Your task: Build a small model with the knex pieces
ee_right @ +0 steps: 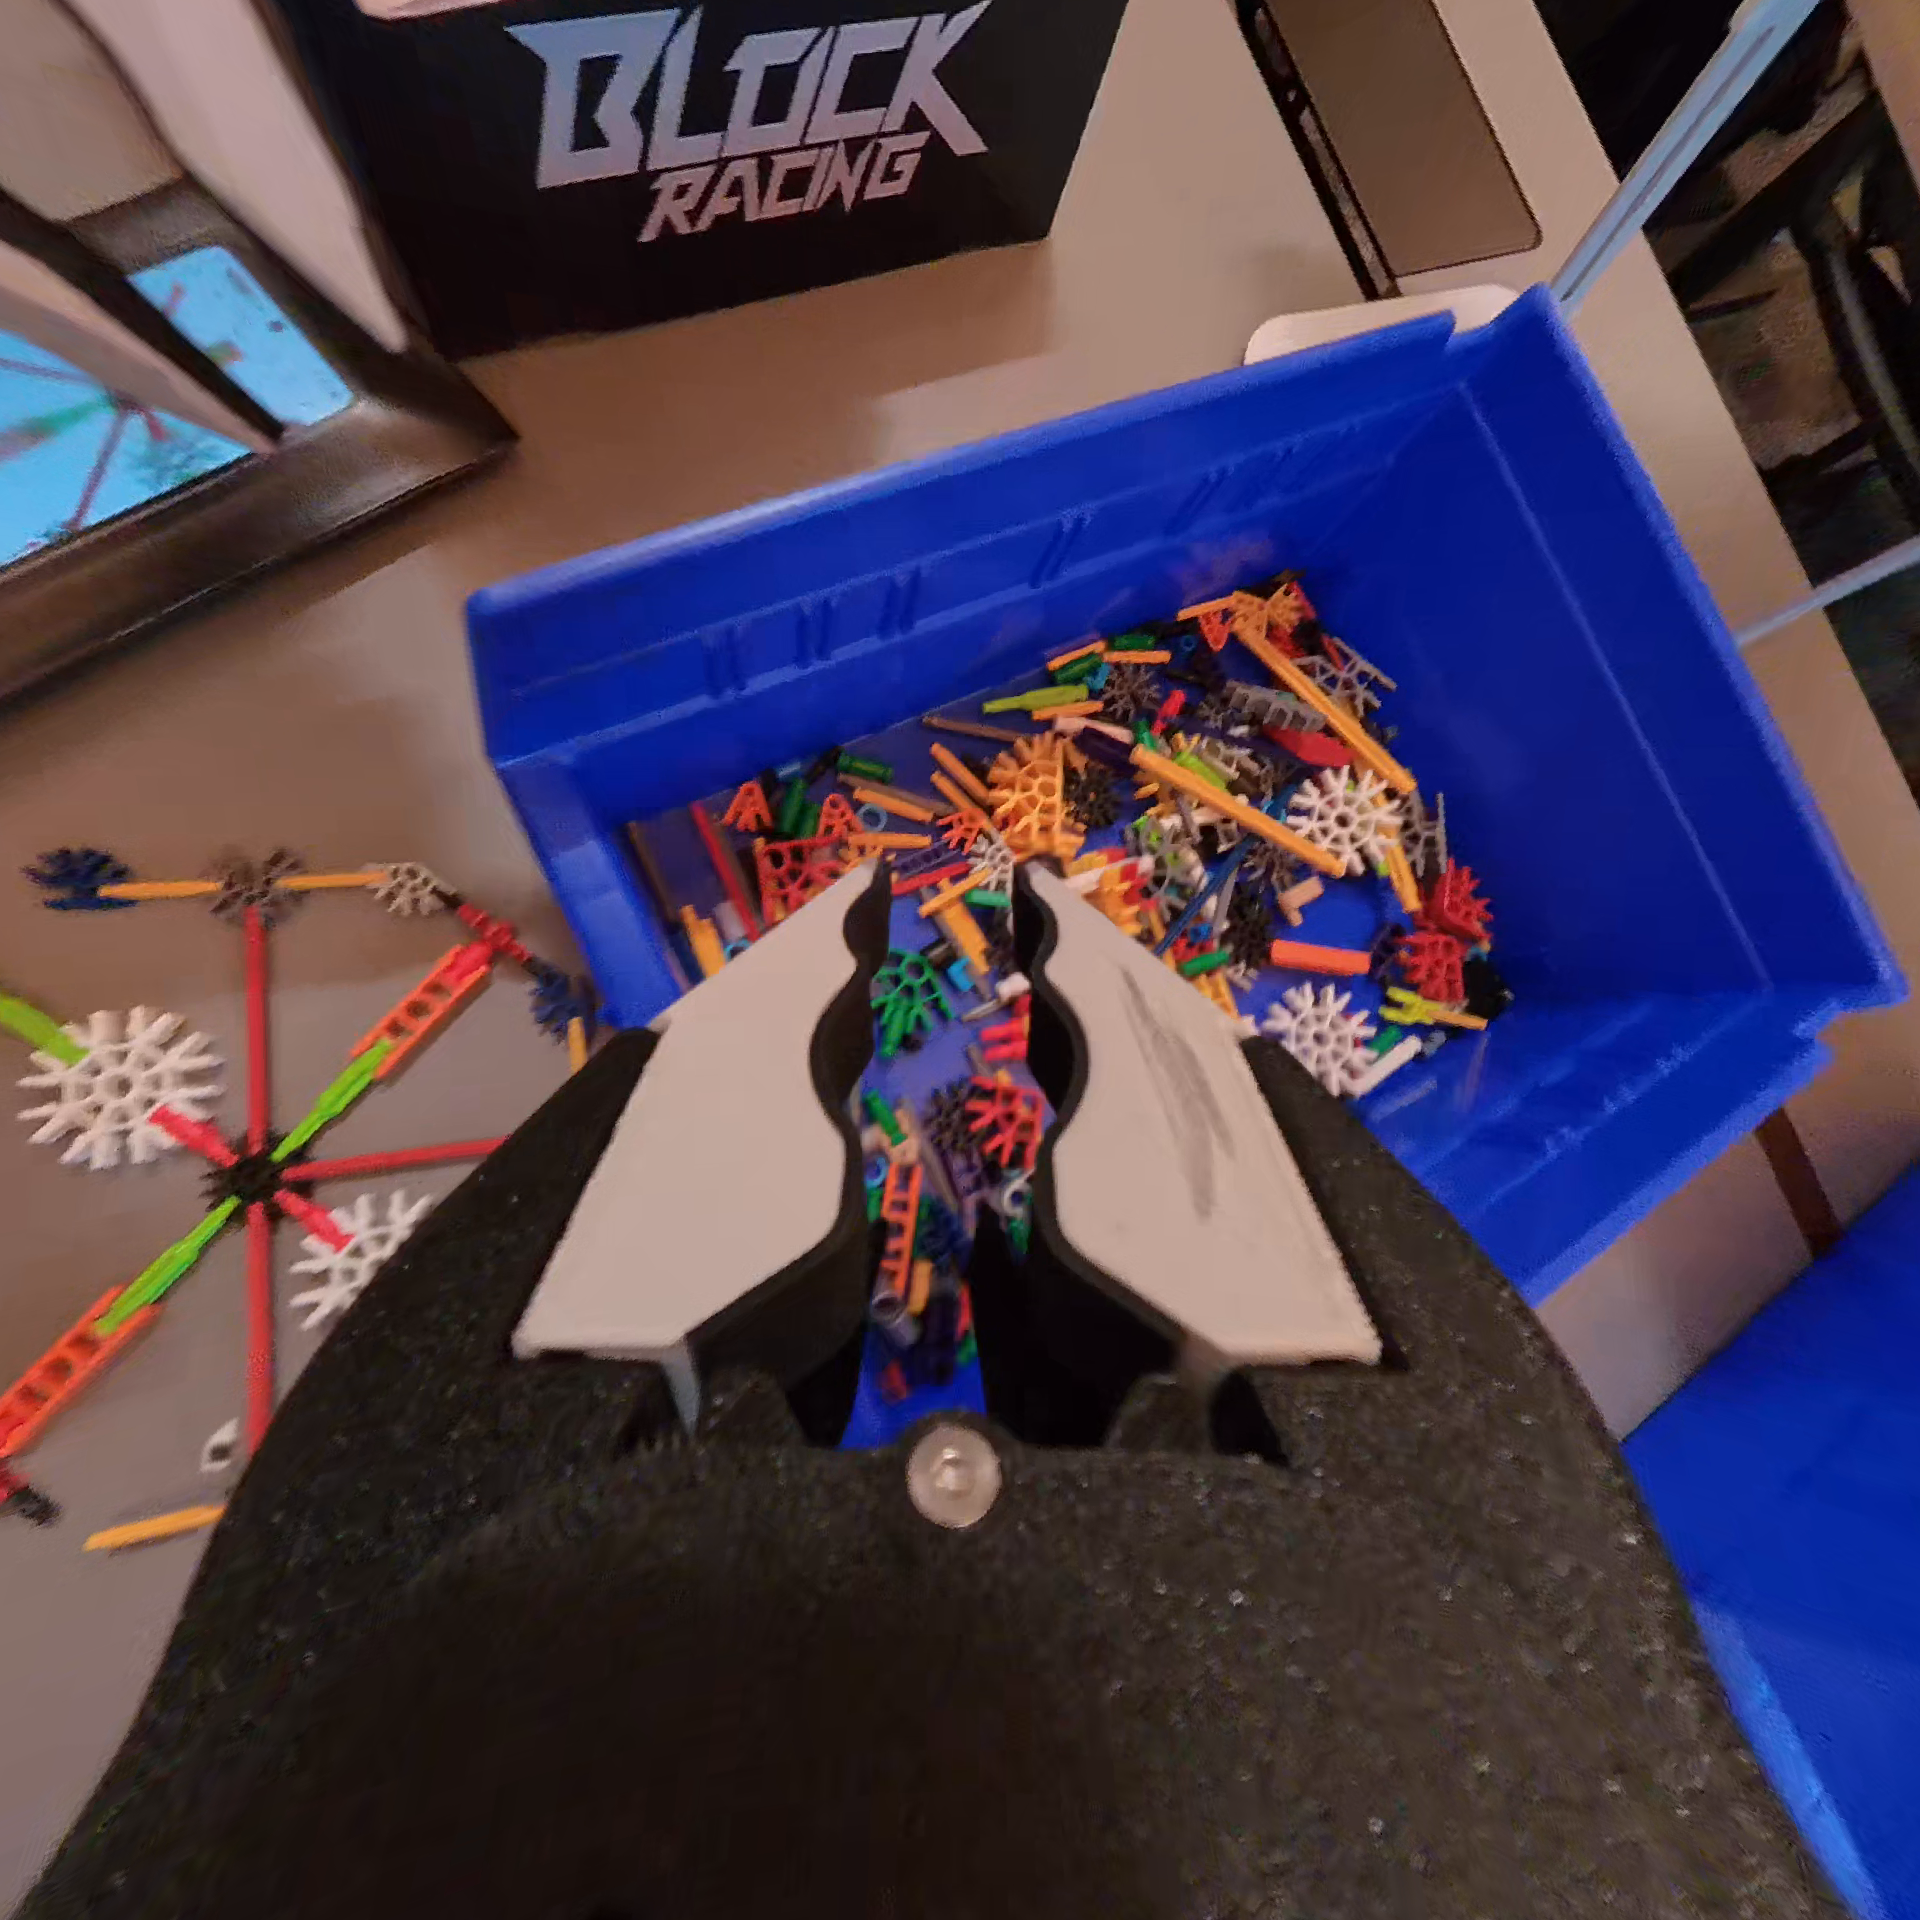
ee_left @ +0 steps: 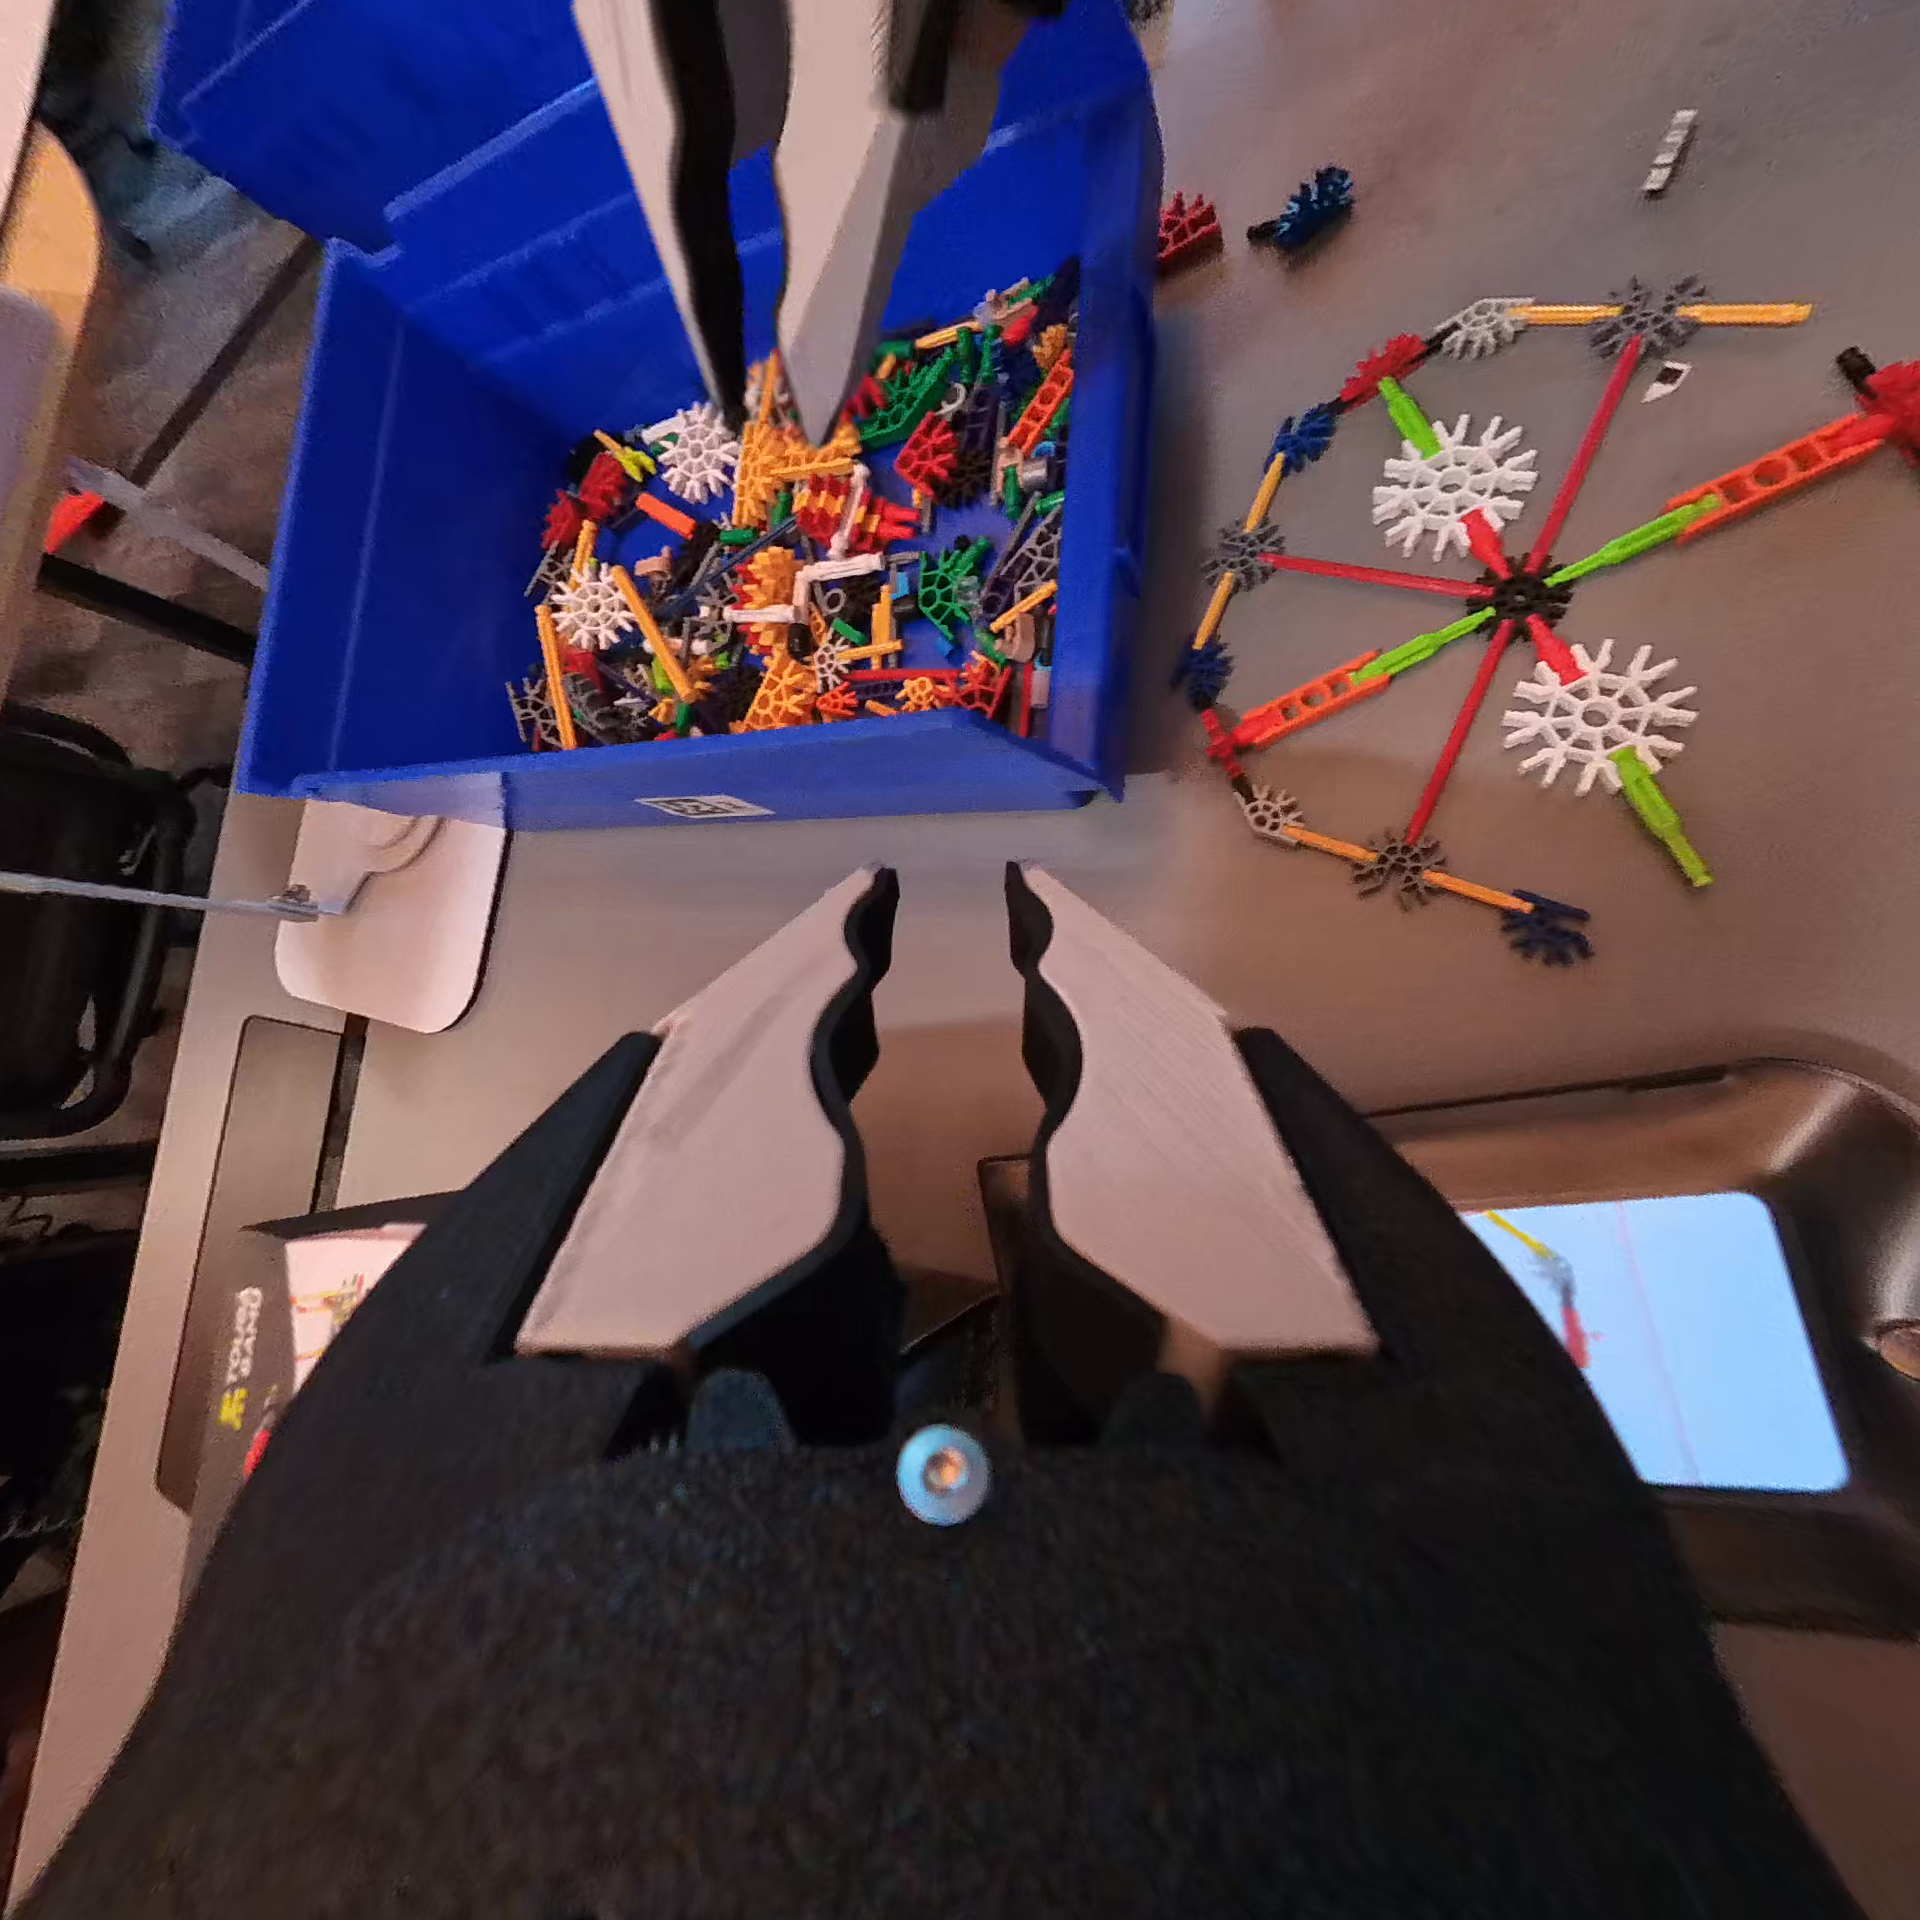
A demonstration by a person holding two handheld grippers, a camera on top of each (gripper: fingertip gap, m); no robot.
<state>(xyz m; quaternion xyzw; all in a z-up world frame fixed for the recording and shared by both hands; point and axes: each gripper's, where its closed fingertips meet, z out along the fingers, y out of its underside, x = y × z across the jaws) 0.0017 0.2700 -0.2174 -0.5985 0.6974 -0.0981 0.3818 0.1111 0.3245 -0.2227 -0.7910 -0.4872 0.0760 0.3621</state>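
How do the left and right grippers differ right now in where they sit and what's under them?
The left gripper hangs over bare table, short of the blue bin; the right gripper reaches down inside that bin, its tips just above the loose building pieces. The left has nothing between its fingers; the right frames pieces in its gap without gripping any. Both are open, and the same grey and black build.

Black grippers (ee_left: 951, 883), grey fingers (ee_right: 727, 1122), silver screw (ee_right: 953, 1473)

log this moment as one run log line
left hand-held gripper: open, empty, over table short of blue bin | right hand-held gripper: open, tips down among toy pieces in bin | wheel model: flat beside bin
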